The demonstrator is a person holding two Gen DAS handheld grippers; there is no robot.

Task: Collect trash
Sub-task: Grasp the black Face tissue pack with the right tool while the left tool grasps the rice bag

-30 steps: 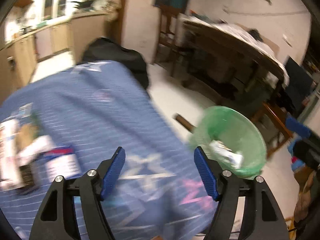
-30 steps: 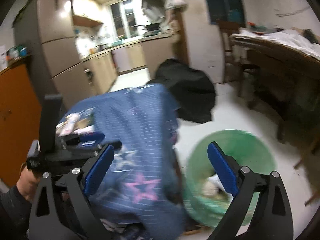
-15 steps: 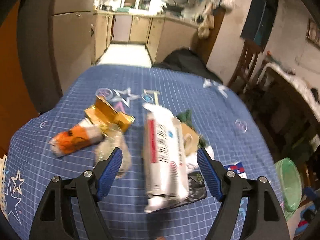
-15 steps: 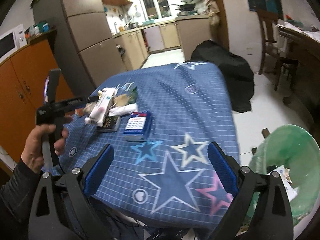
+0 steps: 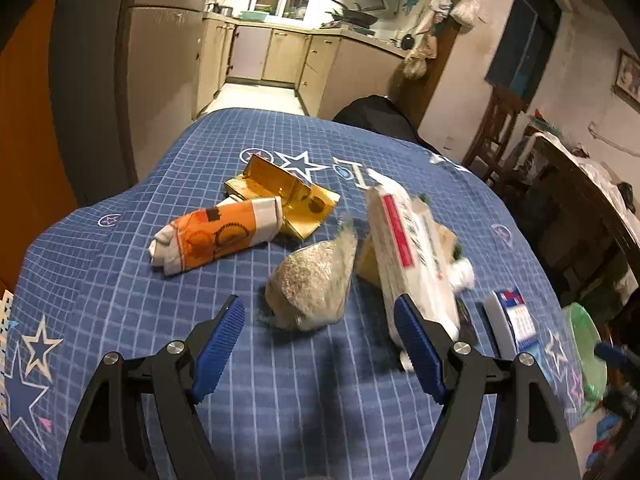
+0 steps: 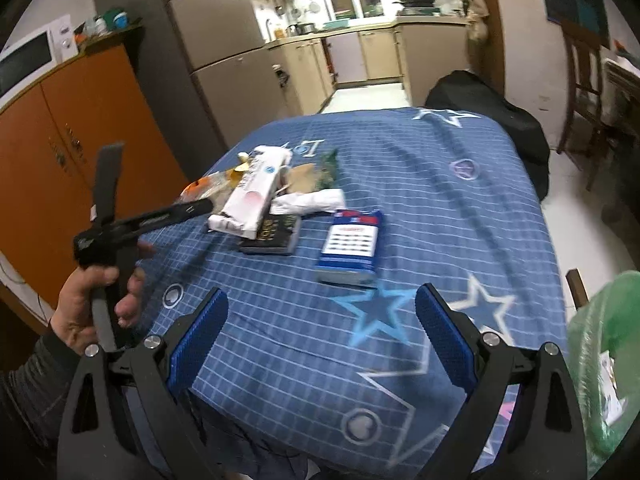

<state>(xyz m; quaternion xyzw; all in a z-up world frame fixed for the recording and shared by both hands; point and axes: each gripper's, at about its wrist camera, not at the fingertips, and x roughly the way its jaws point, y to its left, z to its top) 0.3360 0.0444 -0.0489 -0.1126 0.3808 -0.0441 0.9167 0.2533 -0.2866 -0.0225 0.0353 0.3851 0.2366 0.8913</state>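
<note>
Trash lies on the blue star tablecloth (image 5: 120, 280). In the left wrist view I see an orange-and-white wrapper (image 5: 216, 236), a gold box (image 5: 280, 196), a clear bag of grain (image 5: 316, 280) and a long white package (image 5: 412, 256). My left gripper (image 5: 320, 348) is open and empty, hovering just in front of the grain bag. My right gripper (image 6: 320, 344) is open and empty over the table's near edge, short of a blue-and-white box (image 6: 352, 244). The white package (image 6: 256, 192) and a dark booklet (image 6: 272, 234) show there too.
A green bin (image 6: 600, 360) with a bag liner stands on the floor to the right of the table. It also shows in the left wrist view (image 5: 584, 352). An orange cabinet (image 6: 60, 152), a fridge (image 6: 224, 68) and a black bag (image 6: 492, 120) surround the table.
Both grippers have swung away from the green bin and back over the table. The left gripper now faces the trash pile closely. Both stayed open and empty.
</note>
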